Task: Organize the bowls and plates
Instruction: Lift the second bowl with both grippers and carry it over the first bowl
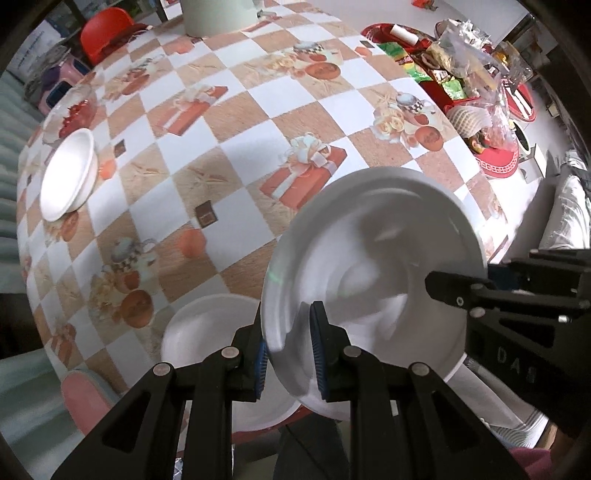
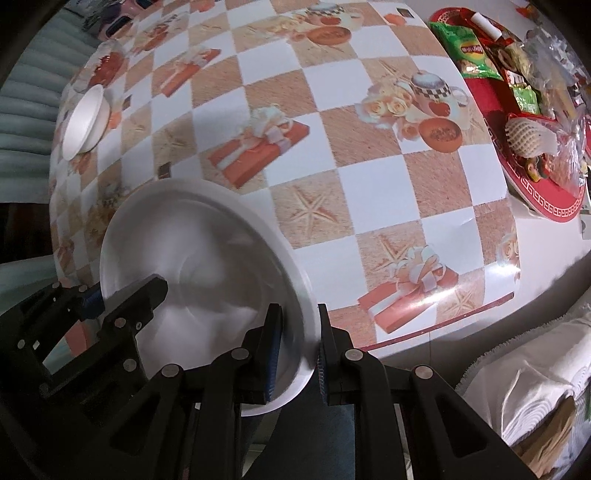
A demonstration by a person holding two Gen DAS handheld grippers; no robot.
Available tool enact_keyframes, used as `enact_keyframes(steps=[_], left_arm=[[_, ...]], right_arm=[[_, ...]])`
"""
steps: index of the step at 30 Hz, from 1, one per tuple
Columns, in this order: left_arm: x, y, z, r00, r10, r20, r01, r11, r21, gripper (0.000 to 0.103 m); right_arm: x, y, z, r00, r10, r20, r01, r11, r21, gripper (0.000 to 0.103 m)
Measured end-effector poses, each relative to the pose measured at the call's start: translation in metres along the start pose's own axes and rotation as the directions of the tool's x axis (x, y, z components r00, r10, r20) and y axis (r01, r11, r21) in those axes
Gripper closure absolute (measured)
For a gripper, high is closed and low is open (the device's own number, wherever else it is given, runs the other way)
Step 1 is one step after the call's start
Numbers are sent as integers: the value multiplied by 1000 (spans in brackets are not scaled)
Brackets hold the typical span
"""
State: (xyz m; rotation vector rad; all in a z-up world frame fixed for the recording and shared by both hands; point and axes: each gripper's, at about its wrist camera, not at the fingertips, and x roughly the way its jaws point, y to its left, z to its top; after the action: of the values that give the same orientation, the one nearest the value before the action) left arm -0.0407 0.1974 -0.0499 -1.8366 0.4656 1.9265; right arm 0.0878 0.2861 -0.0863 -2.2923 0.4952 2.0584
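Observation:
A white plate point(image 1: 369, 266) hangs tilted above the checked tablecloth, held by both grippers at opposite rims. My left gripper point(image 1: 288, 354) is shut on its near rim, blue pads on either side. In the right wrist view the same plate point(image 2: 195, 266) has my right gripper point(image 2: 297, 354) shut on its right rim, and the left gripper point(image 2: 125, 295) clamps the far side. A second white dish point(image 1: 207, 332) lies on the table under the lifted plate. A white bowl point(image 1: 68, 173) point(image 2: 86, 122) sits near the table's left edge.
A glass bowl with red contents point(image 1: 74, 107) stands behind the white bowl. A red tray of snack packets point(image 1: 461, 74) point(image 2: 535, 129) fills the right side. A pale cylinder point(image 1: 218, 14) stands at the back, a red chair point(image 1: 107, 33) beyond it. White cloth point(image 2: 535, 369) lies lower right.

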Motion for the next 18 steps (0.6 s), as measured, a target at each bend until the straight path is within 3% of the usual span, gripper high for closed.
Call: enact_keyframes(steps=[18], left_arm=[[-27, 63, -42, 998, 48, 34, -45, 995, -87, 80]], right_arm=[[-5, 80, -9, 1000, 9, 11, -7, 990, -139, 84]])
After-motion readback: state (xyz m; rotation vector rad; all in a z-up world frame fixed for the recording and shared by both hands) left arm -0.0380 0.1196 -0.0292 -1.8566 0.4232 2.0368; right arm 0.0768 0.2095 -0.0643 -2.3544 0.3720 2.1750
